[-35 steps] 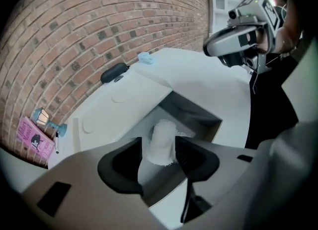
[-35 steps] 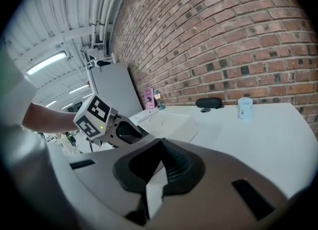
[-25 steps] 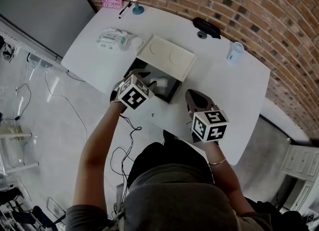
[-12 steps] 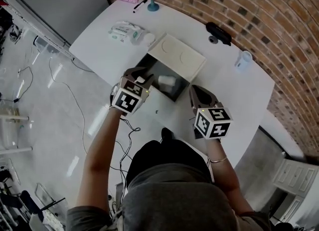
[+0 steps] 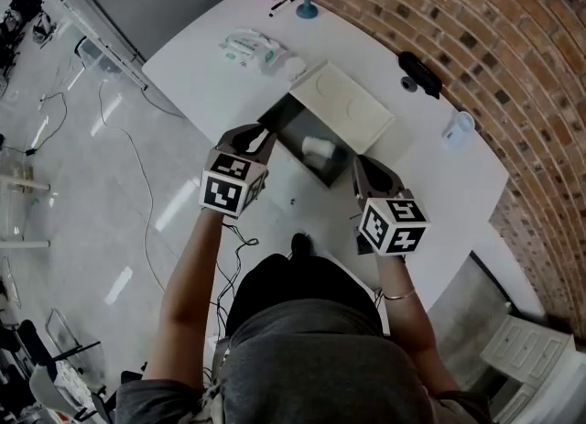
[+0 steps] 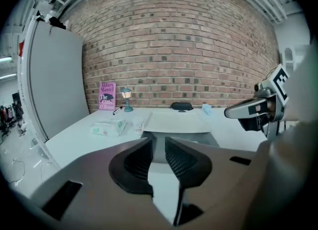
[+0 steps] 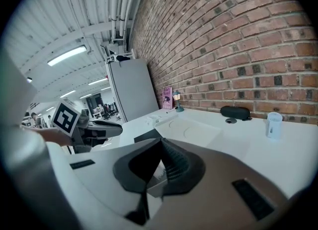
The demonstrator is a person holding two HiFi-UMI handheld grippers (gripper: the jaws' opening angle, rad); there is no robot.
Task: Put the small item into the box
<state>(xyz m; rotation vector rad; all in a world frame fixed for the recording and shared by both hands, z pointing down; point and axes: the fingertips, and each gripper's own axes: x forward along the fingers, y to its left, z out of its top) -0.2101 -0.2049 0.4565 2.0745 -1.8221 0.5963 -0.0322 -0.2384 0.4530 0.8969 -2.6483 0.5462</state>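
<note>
The left gripper has its jaws a narrow gap apart with nothing between them; they have just been closing. It hangs just beside the near left corner of the box. The right gripper has its jaws pressed together at the tips, empty, near the box's right side. The small item, white, lies inside the dark open box, with the pale lid at its far side on the white table.
</note>
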